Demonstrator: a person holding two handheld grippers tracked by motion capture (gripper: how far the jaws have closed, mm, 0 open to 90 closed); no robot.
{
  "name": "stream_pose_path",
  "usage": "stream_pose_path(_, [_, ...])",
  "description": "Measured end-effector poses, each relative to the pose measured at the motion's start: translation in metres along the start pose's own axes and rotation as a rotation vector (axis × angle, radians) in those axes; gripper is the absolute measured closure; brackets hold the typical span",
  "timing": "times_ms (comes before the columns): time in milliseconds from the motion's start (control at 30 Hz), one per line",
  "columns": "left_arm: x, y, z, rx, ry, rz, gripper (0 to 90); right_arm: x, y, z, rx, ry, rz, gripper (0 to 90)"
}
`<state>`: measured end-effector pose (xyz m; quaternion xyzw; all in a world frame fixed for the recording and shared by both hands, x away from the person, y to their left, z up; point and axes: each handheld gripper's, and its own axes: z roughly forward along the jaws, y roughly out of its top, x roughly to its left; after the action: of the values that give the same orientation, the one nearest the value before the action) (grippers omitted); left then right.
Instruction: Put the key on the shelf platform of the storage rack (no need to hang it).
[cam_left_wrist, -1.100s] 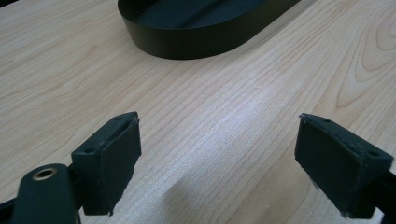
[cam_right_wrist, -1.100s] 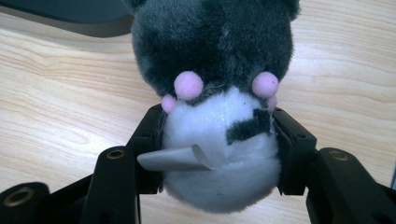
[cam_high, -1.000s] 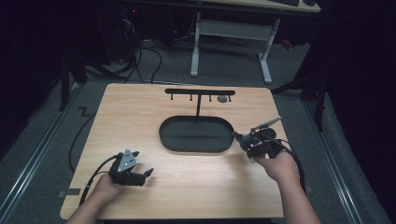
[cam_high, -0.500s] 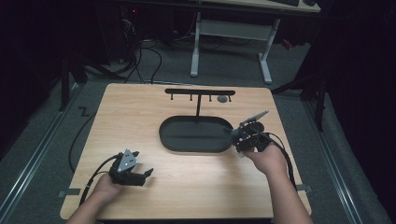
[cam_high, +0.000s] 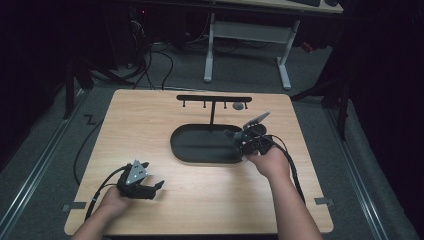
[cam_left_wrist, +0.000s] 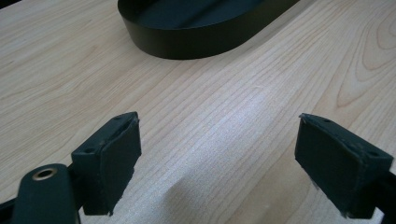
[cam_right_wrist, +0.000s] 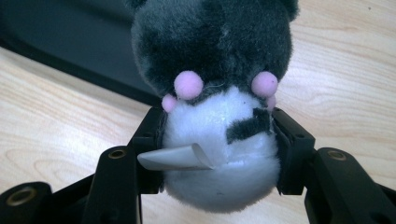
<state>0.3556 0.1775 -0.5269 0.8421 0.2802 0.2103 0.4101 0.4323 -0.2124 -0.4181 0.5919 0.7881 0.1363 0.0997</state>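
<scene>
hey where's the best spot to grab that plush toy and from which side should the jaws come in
Grip the plush toy across its round white belly, one jaw on each flank, as the right gripper does. The belly is soft and even, so the pads sink in and seat. The grey head above is wider and the label in front is loose, so avoid both.

Black hand-held gripper (cam_high: 150, 188) with grey three-cornered plate, trailing cable.

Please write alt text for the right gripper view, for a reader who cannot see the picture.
The right tongs clamp a grey and white plush toy with small pink pompoms between both black pads. It is held above the light wooden table, with the black oval tray behind it.
</scene>
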Motion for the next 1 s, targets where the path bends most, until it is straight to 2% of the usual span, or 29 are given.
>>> stream_pose_path(567, [0.0,0.0,0.0,-0.001,-0.004,-0.001,15.4,0.021,0.03,0.023,0.01,0.016,-0.028,47.5])
stream_pose_path(1000, [0.001,0.0,0.0,-0.002,-0.007,-0.004,15.4,0.03,0.048,0.031,0.01,0.019,-0.038,47.5])
